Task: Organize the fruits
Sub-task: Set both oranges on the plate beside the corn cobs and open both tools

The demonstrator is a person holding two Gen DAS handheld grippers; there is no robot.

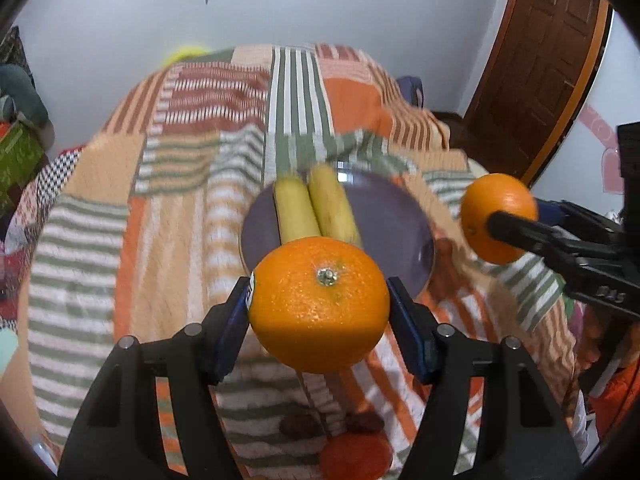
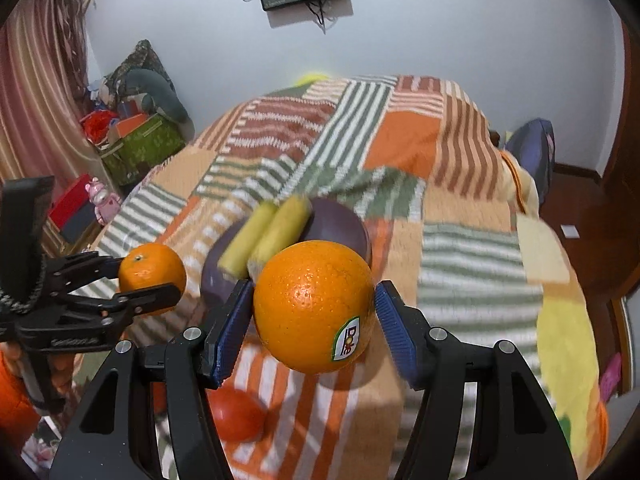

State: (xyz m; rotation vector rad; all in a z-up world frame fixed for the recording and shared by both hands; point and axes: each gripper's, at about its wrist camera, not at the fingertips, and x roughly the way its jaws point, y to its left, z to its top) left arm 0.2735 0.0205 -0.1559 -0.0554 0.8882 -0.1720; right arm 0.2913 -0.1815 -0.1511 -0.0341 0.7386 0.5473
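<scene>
My left gripper (image 1: pixel 318 312) is shut on an orange (image 1: pixel 319 304) and holds it above the bed, just short of a purple plate (image 1: pixel 392 232). Two bananas (image 1: pixel 316 208) lie side by side on the plate. My right gripper (image 2: pixel 314 312) is shut on a second orange (image 2: pixel 314 306) with a Dole sticker, also near the plate (image 2: pixel 340 224). Each gripper shows in the other's view: the right one with its orange (image 1: pixel 498 218) at the right, the left one with its orange (image 2: pixel 152 268) at the left. A red tomato (image 2: pixel 236 414) lies on the blanket below.
A striped patchwork blanket (image 1: pixel 180 200) covers the bed. A green box (image 2: pixel 140 148) and clutter stand at the left by a curtain. A brown door (image 1: pixel 532 64) is at the right. A red fruit (image 1: pixel 354 456) and dark small things (image 1: pixel 298 424) lie near the front.
</scene>
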